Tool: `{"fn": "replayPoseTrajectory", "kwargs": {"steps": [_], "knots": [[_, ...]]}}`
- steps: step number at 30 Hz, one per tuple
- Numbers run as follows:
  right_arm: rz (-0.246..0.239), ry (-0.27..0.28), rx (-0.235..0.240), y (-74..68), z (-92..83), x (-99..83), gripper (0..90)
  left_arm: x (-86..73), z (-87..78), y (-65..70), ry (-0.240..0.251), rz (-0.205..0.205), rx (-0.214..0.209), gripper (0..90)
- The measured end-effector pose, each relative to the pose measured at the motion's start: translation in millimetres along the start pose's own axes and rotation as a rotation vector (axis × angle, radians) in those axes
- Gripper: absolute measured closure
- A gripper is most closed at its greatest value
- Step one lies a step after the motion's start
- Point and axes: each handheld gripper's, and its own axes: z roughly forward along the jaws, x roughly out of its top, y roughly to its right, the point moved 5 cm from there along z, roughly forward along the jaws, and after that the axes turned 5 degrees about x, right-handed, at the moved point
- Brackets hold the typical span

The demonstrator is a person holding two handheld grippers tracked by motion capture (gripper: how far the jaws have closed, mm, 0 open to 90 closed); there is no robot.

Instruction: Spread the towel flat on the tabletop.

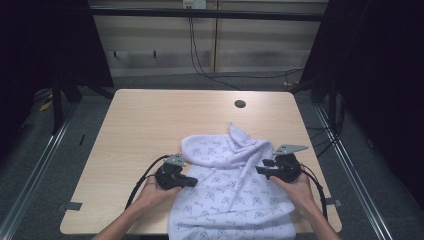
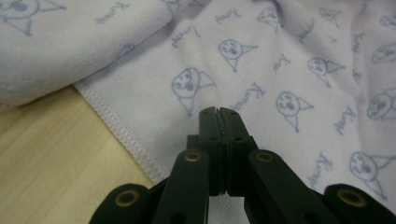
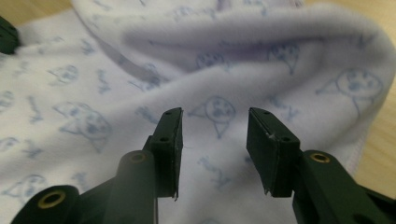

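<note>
Now, from the high view, your white printed cloth [image 1: 230,190] lies crumpled on the near half of the wooden counter [image 1: 150,120], its lower edge hanging over the near rim and a peak of fabric bunched up toward the middle. Your left gripper [image 1: 191,181] sits at the cloth's left edge, pointing inward, and your right gripper [image 1: 259,170] sits at its right side, pointing back toward the left one. Both of your hands come in from the bottom, and a dark round hole [image 1: 240,104] shows in the counter farther back.

Next, in the left gripper view, your jaws are pressed together with nothing between them. They hover over a flat single layer of the cloth [image 2: 289,79], just beside its stitched hem [image 2: 119,133]; bare counter [image 2: 51,158] shows to the left.

Finally, in the right gripper view, your jaws stand spread apart, with no fabric between the pads. Beyond them the cloth [image 3: 219,79] rises in a thick soft fold.
</note>
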Motion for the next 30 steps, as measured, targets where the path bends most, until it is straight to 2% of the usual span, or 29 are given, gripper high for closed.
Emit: {"fn": "replayPoseTrajectory", "kwargs": {"steps": [2,5,6,9,11,13,14,16,18,19,20,21,22,23,25,27,30], "knots": [[-0.014,-0.036,-0.01,-1.5,5.5,-4.9,57.3,-4.2,-4.5,4.0,-0.005,0.022,0.006,89.0],[-0.05,-0.101,-0.018,-6.3,11.5,-17.0,67.1,-10.1,-10.1,5.4,0.002,0.022,0.021,88.2],[-0.061,-0.089,-0.024,-8.1,10.2,-19.5,71.0,-11.1,-11.5,5.2,-0.001,0.022,0.03,87.1],[-0.061,-0.104,-0.015,-12.8,1.9,-26.7,84.6,-12.9,-13.0,6.1,0.011,0.02,0.041,84.2],[-0.046,-0.101,-0.001,-17.0,-7.0,-36.1,86.1,-13.6,-13.3,7.4,0.011,0.015,0.05,82.9],[-0.044,-0.098,0.025,-21.6,-17.7,-47.1,86.5,-15.8,-14.3,10.0,0.001,0.021,0.009,87.2],[-0.053,-0.101,0.042,-25.0,-23.5,-53.1,86.7,-17.5,-14.7,11.8,0.004,0.012,-0.015,88.4],[-0.042,-0.105,0.088,-32.8,-34.3,-64.9,86.8,-21.7,-16.9,18.6,-0.003,-0.002,-0.04,88.9],[-0.046,-0.12,0.124,-43.9,-44.8,-76.0,86.9,-24.4,-18.9,23.2,-0.015,0.009,-0.051,88.9],[-0.045,-0.135,0.151,-52.3,-50.6,-82.3,86.9,-30.4,-22.7,35.8,-0.033,0.018,-0.075,88.9],[-0.052,-0.142,0.166,-57.2,-53.4,-85.5,86.9,-33.9,-25.2,42.7,-0.051,0.025,-0.083,88.9],[-0.066,-0.153,0.178,-63.2,-56.7,-89.2,86.8,-37.7,-27.9,49.1,-0.063,0.035,-0.096,88.9],[-0.083,-0.168,0.193,-69.5,-59.1,-91.6,86.5,-40.9,-30.1,53.6,-0.069,0.036,-0.129,88.6],[-0.095,-0.17,0.193,-73.5,-60.6,-91.9,84.3,-42.9,-33.1,57.2,-0.074,0.031,-0.128,87.2],[-0.078,-0.125,0.193,-75.1,-63.3,-84.8,78.6,-41.2,-40.7,57.3,-0.028,0.038,-0.12,80.5],[-0.066,-0.057,0.159,-68.2,-65.3,-69.4,75.2,-34.5,-48.8,47.3,0.041,-0.011,-0.113,75.9],[-0.056,0.025,0.148,-55.4,-62.6,-39.7,73.1,-23.2,-58.3,17.5,0.128,-0.097,-0.025,72.2]]}}
